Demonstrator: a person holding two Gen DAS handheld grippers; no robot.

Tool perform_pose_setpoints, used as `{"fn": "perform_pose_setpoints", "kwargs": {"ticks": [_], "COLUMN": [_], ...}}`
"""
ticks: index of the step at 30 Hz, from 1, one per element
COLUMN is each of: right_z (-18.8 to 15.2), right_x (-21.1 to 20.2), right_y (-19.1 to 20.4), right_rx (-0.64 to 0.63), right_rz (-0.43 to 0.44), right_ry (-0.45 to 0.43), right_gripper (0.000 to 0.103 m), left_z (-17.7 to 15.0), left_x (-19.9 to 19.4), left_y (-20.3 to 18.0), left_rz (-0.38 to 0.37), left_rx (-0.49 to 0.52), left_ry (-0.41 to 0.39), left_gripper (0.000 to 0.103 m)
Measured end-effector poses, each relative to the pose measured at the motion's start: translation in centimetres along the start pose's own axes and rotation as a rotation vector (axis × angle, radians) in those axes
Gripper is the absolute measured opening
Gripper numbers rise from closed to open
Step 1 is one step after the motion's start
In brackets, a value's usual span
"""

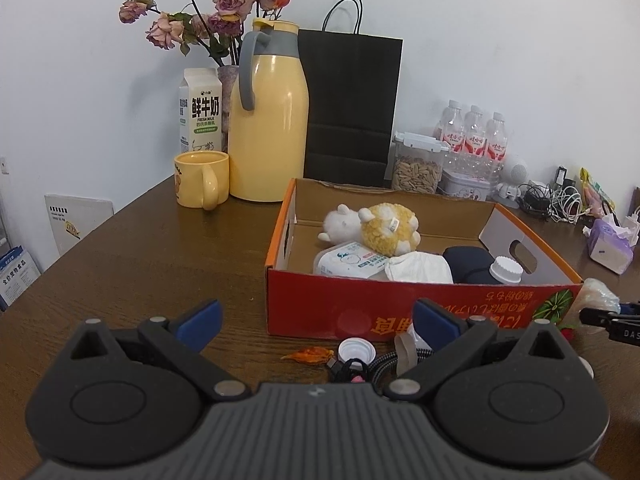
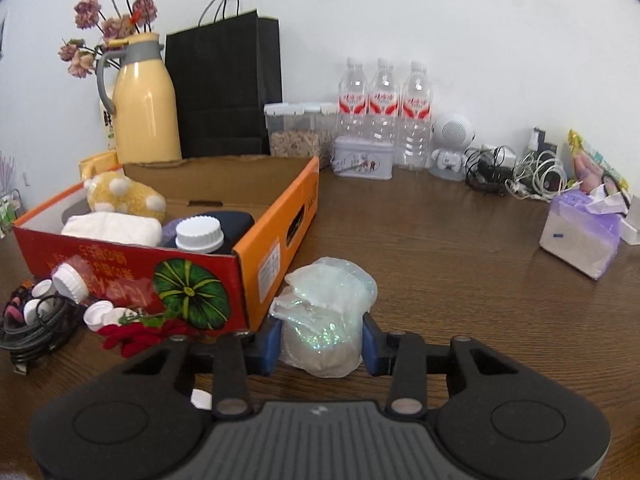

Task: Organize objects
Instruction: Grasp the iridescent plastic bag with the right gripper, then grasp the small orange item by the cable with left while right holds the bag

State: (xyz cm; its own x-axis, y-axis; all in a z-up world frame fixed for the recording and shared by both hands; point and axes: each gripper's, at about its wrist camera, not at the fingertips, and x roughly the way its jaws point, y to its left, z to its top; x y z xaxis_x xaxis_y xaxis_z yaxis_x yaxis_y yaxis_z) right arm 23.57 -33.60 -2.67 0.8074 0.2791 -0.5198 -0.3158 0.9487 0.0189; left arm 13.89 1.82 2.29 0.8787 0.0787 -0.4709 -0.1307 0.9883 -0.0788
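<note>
While the right gripper (image 2: 320, 346) is pinching a crumpled, glittery plastic bag (image 2: 326, 312) between its blue fingers (image 2: 269, 344), the pick-up step of the tidying looks to be in hand. Both pads are pressing into the bag's sides, and the bag is resting on the table (image 2: 460, 280) with most of its bulk bulging out ahead of the fingertips. Just to the left of these fingers, the corner of the cardboard box (image 2: 200, 292) is sitting almost against the bag.

Over on the other side, the left gripper (image 1: 316, 326) is hovering with its fingers spread wide and nothing between them. Just beyond those fingertips, a white cap (image 1: 356, 351), an orange scrap (image 1: 310, 356) and a coil of black cable (image 1: 376, 368) are lying loose against the front wall of the box. Farther ahead, inside the box, a stuffed toy (image 1: 380, 226), a wipes packet (image 1: 348, 262) and a white-capped bottle (image 1: 505, 270) are already lying.

Judging by this, the next move is calling for a lift high enough to clear the box wall, then a carry leftward and forward over the open space inside. A soft bag like this may be slipping or sagging, so a steady pinch seems wise.
</note>
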Motion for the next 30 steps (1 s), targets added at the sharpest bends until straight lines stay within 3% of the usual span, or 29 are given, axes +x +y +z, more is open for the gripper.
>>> {"fn": "perform_pose_setpoints", "kwargs": {"ticks": [10,22,30], "right_z": [-1.8,-2.7,-2.8], "right_x": [-4.6,-6.9,-5.9], "right_y": [2.5,6.6,10.0], "right_rx": [-0.046,-0.051,-0.089], "right_rz": [-0.048,0.021,0.059], "right_ry": [-0.124,-0.18,-0.17], "right_gripper": [0.037,0.037,0.037], "left_z": [-1.3,-2.4,-1.0], "left_x": [0.2,1.4,4.7], "left_y": [0.5,0.4,2.3], "left_rz": [-0.037,-0.057,0.001], "left_rx": [0.019,0.041,-0.035], "left_ry": [0.071,0.122,0.156], "left_gripper": [0.103,0.103,0.089]}}
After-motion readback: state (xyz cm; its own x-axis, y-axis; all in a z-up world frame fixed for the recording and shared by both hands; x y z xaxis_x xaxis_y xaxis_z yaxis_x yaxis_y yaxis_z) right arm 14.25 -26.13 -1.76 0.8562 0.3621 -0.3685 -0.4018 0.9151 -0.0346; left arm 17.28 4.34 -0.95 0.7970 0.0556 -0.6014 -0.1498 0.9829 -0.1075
